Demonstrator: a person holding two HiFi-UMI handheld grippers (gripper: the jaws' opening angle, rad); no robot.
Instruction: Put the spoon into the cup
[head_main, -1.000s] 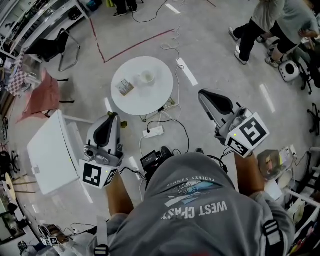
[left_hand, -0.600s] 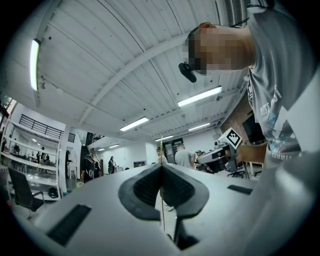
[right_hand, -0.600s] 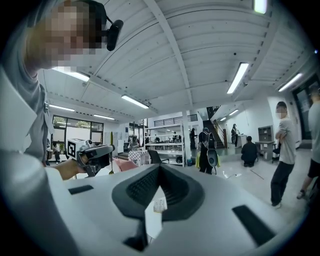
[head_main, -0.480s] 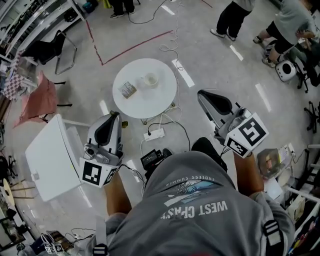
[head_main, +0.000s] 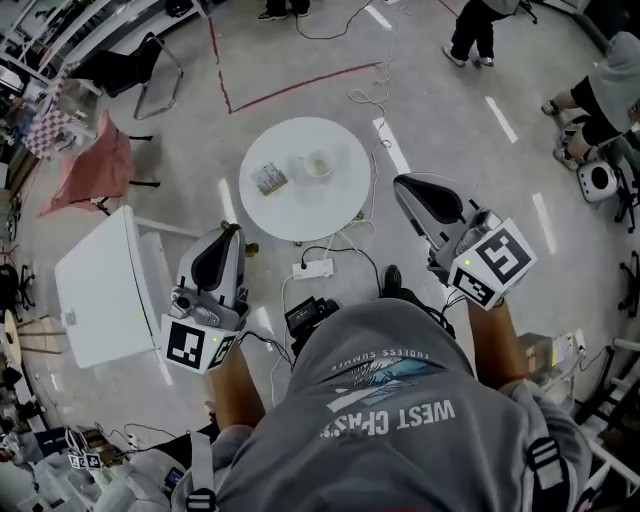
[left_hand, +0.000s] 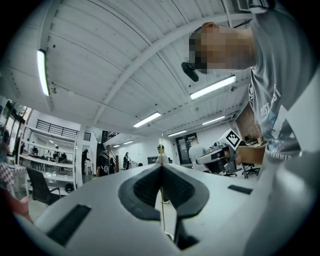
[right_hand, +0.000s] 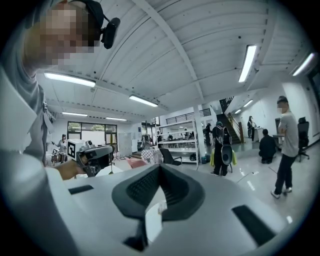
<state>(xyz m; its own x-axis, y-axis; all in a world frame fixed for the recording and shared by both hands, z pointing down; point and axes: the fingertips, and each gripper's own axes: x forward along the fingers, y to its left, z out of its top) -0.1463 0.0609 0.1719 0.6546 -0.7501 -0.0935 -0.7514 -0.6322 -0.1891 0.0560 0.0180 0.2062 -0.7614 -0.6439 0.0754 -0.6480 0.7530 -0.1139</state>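
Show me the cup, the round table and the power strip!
cup (head_main: 318, 165): head view, on its white inside.
round table (head_main: 335, 203): head view, bare top near its edge.
power strip (head_main: 310, 268): head view, its middle.

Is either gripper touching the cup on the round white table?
No, the left gripper and the right gripper are both held close to the person, well short of the round table where the cup stands.

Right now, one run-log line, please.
left gripper: shut, empty | right gripper: shut, empty | cup: on round table, untouched | spoon: unclear
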